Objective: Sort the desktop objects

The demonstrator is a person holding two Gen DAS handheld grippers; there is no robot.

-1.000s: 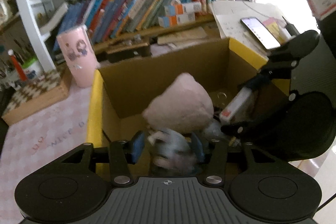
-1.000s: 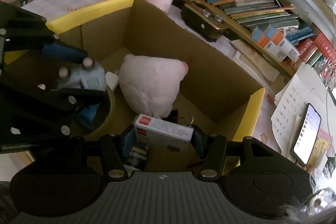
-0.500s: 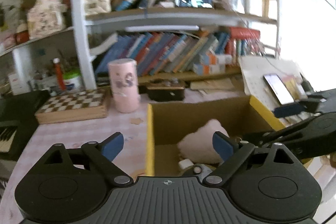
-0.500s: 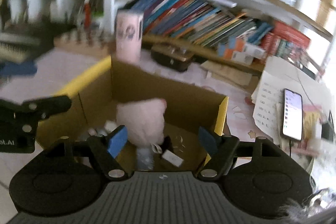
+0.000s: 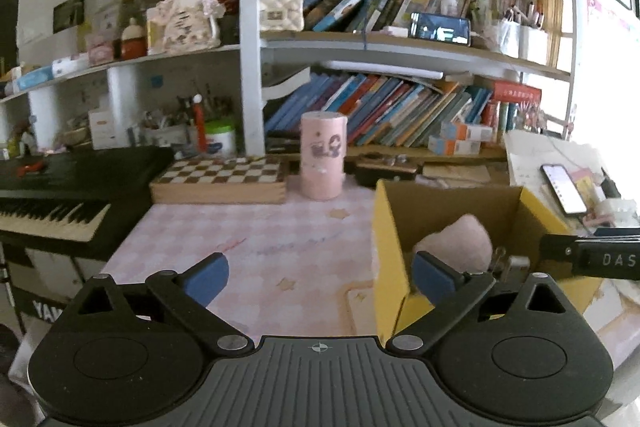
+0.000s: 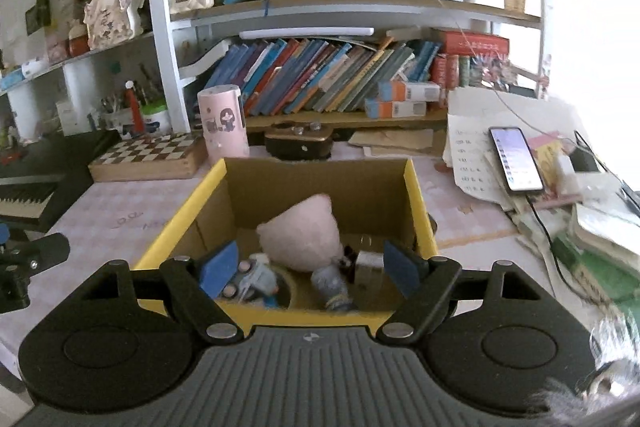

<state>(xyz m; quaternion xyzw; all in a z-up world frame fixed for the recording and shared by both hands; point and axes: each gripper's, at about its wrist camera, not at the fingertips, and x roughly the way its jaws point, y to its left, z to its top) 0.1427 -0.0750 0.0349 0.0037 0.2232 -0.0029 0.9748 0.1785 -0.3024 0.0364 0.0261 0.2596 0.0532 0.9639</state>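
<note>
Both grippers, left (image 5: 318, 277) and right (image 6: 310, 269), hang spread and empty near the yellow-rimmed box (image 6: 416, 203), where the pink plush (image 6: 304, 239) and smaller items (hard to identify) lie; careless reaching risks tipping it.

- a home study or bedroom desk corner, lived-in and cluttered.
- ahead of the left claw (image 5: 318, 277), past the pink tabletop (image 5: 256, 251), white shelves (image 5: 250, 39) sag with leaning books (image 5: 384, 107), a quilted purse (image 5: 280, 13) and trinkets.
- off to its left sits a piano keyboard (image 5: 48, 215); a wooden chessboard box (image 5: 220, 179) lies further ahead.
- to the right of the right claw (image 6: 310, 267), a phone (image 6: 516, 159) lies on loose papers (image 6: 468, 147).
</note>
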